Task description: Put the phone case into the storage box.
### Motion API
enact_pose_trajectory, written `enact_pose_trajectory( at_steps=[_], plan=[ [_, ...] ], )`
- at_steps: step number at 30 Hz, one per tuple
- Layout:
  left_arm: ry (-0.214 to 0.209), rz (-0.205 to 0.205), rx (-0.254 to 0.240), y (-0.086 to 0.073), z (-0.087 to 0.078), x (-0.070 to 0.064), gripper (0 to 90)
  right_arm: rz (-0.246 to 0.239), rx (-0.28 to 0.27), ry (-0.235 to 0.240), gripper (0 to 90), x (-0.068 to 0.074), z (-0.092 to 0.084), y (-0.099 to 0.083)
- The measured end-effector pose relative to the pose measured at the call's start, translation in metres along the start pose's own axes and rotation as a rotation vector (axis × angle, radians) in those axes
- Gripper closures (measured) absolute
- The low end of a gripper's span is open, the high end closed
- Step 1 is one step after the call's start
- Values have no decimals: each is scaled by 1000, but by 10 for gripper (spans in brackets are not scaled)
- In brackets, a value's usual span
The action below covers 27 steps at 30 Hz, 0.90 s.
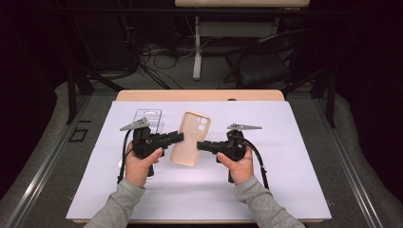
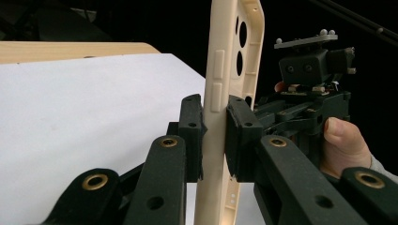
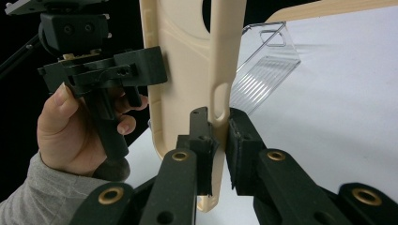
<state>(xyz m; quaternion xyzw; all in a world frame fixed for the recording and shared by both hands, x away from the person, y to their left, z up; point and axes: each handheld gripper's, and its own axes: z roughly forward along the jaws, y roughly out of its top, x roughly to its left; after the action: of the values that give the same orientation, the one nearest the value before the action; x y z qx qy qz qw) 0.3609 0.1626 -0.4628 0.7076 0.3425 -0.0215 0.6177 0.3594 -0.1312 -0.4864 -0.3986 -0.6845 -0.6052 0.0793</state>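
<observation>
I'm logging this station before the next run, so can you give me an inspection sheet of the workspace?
Surface: white sheet over a wooden table.
Job's things: beige phone case, held up off the sheet between both tongs, camera cut-outs at the far end.
Clutter: clear case lying on the sheet behind the left tongs.
Grippers: left tongs shut on the phone case's one long edge; right tongs shut on the opposite edge.
Cables: one black cable trails from each of the tongs toward the person; a tangle lies on the floor beyond the table.
Surroundings: dark room, chair and a table leg behind.
</observation>
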Motion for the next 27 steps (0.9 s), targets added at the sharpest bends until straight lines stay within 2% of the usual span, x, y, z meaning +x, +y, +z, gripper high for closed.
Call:
enact_pose_trajectory(
  at_steps=[7, 13, 17, 27],
  plan=[
    [3, -6, -4, 0, 0, 1, 734, -9, -2, 0, 817, 1, 0, 0],
    [14, -11, -8, 0, 0, 2, 639, -9, -6, -2, 817, 1, 0, 0],
    [23, -6, -16, 1, 0, 2, 588, -21, -8, -21, 816, 0, -1, 0],
    [56, 21, 2, 1, 1, 1, 507, -63, -1, -66, 816, 2, -2, 0]
  ],
)
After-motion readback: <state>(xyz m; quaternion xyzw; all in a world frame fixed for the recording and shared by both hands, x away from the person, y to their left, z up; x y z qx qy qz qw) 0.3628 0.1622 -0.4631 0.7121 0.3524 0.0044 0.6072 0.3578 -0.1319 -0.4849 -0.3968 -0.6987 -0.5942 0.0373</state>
